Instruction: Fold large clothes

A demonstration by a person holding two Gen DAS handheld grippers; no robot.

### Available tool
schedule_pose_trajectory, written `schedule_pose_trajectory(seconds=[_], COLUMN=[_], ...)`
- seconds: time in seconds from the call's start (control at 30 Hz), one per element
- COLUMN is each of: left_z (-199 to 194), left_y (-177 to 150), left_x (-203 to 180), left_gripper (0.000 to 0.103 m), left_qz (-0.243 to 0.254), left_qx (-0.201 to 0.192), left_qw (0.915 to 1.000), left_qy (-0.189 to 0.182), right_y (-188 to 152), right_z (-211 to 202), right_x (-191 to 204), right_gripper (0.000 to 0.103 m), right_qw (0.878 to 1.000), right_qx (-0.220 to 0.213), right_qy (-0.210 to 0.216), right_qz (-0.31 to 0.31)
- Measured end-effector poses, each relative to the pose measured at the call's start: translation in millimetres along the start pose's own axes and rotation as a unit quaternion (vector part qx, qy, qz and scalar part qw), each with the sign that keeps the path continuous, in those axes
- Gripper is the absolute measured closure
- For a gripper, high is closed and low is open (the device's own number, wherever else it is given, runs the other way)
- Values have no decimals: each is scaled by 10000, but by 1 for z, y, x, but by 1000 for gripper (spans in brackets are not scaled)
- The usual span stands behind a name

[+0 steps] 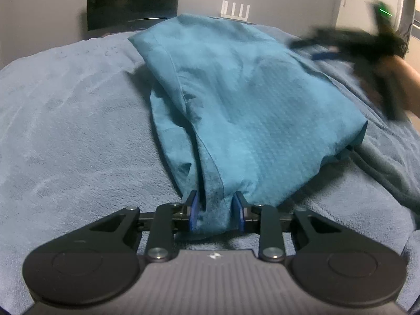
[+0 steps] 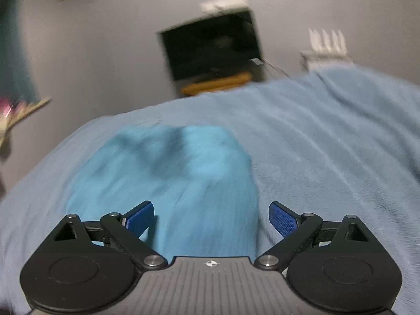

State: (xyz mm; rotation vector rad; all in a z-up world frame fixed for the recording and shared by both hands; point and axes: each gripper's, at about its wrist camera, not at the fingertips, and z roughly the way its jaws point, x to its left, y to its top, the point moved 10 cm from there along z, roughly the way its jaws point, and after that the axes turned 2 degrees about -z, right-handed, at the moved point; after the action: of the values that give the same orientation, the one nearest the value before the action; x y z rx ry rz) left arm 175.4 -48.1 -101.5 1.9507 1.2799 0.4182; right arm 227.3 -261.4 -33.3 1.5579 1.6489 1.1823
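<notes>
Garment (image 1: pixel 252 110) on bed (image 1: pixel 65 131): my left hand-held gripper (image 1: pixel 215 211) pinches 6 o'clock corner; right hand-held gripper (image 2: pixel 211 216) spread, empty, blurred. Keep corner taut, edges aligned.

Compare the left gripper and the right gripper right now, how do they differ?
The left gripper has its fingers drawn close with the teal garment bunched between them; the right gripper has its fingers spread wide with nothing between them. The left sits at the garment's near edge on the blue blanket; the right hangs above the garment and looks motion-blurred. Both have blue finger pads on black linkages.
</notes>
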Motion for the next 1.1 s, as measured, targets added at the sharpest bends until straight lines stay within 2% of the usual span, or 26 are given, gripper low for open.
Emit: schedule_pose_trajectory(seconds=[0.17,0.27,0.33,0.43,0.5,0.57,0.6,0.63,0.67,0.73,0.8,0.87,0.93,1.0,1.1], left_z=[1,-4,-6,-5,-5,-5,-5,-5,-5,-3,1,6,8,8,7], left_y=[2,1,2,1,0,0,-1,-1,-1,-4,-6,-8,-11,-12,-11], left_x=[-3,-4,-4,-2,0,2,3,4,5,4,-1,-2,4,12,16], left_gripper=[80,80,80,80,80,80,80,80,80,80,80,81,81,80,80], left_qz=[35,40,38,15,-9,-38,-34,-23,-21,72,324,591,594,400,300], left_qx=[-29,-36,-58,-80,-92,-106,-106,-101,-95,-34,1,27,61,79,88], left_qw=[10000,9999,9999,9998,9998,9997,9996,9996,9996,9995,9989,9970,9967,9981,9984], left_qy=[69,119,151,191,203,217,240,256,265,295,350,495,547,472,468], right_y=[-52,-86,-104,-128,-140,-143,-140,-134,-132,-136,-145,-152,-153,-147,-132], right_z=[-87,-122,-124,-113,-98,-81,-73,-72,-73,-74,-70,-66,-72,-87,-121], right_x=[39,42,45,54,62,58,56,49,42,25,8,6,14,25,48], right_gripper=[6,5,5,6,8,15,35,46,49,52,51,52,52,50,50], right_qw=[9969,9927,9862,9799,9753,9767,9791,9816,9843,9852,9880,9898,9907,9926,9910], right_qx=[-80,135,353,642,614,496,446,324,259,247,442,603,647,560,130], right_qy=[6,-103,-317,-380,-484,-622,-697,-852,-840,-985,-1101,-1045,-943,-746,-550], right_qz=[-786,-1193,-1585,-1849,-2067,-1994,-1856,-1681,-1527,-1380,-991,-755,-731,-784,-1214])
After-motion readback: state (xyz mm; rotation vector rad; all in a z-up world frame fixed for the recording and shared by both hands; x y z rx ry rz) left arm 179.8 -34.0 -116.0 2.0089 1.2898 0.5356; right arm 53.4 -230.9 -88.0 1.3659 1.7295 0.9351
